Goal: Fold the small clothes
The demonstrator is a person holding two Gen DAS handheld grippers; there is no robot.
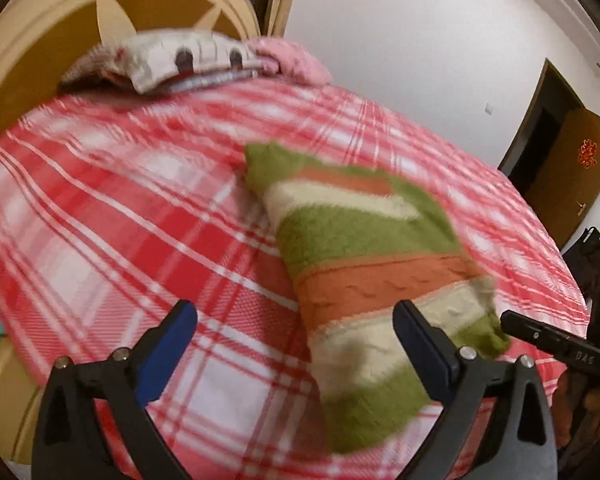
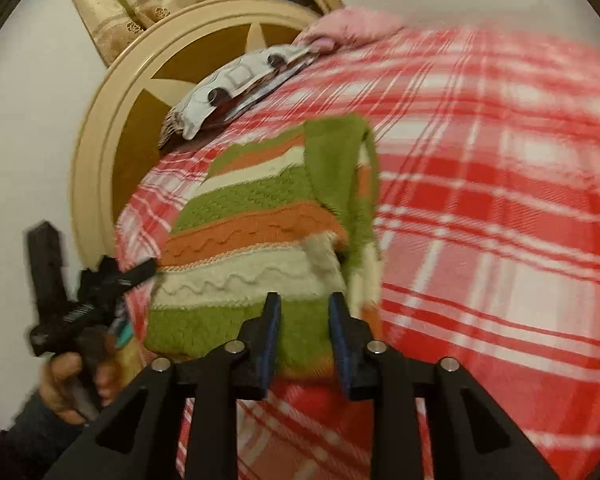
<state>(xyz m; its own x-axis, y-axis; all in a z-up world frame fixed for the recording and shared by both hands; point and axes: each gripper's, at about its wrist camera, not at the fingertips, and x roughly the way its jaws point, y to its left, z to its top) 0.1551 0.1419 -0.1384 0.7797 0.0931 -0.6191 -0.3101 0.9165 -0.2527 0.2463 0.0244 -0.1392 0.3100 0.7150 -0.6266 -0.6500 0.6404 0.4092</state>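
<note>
A small knitted sweater (image 1: 360, 240) (image 2: 252, 232) with green, orange and cream stripes lies folded lengthwise on the red-and-white plaid bedspread (image 1: 120, 220) (image 2: 500, 200). My left gripper (image 1: 296, 312) stands wide open just above the sweater's near end, one pad over the cream stripe and the other over the bedspread, gripping nothing. My right gripper (image 2: 305, 300) hovers at the green hem with its jaws narrowly apart; fabric shows in the gap, but the pads do not press on it. In the right wrist view a hand (image 2: 60, 376) holds the left gripper at the bed's left edge.
At the head of the bed stands a round cream-and-gold headboard (image 1: 40, 40) (image 2: 112, 120). A patterned folded cloth (image 1: 180, 60) (image 2: 236, 76) and a pink item (image 1: 292, 60) (image 2: 356, 24) lie there. A brown door (image 1: 572, 168) and a dark bag (image 1: 596, 256) are past the bed's right side.
</note>
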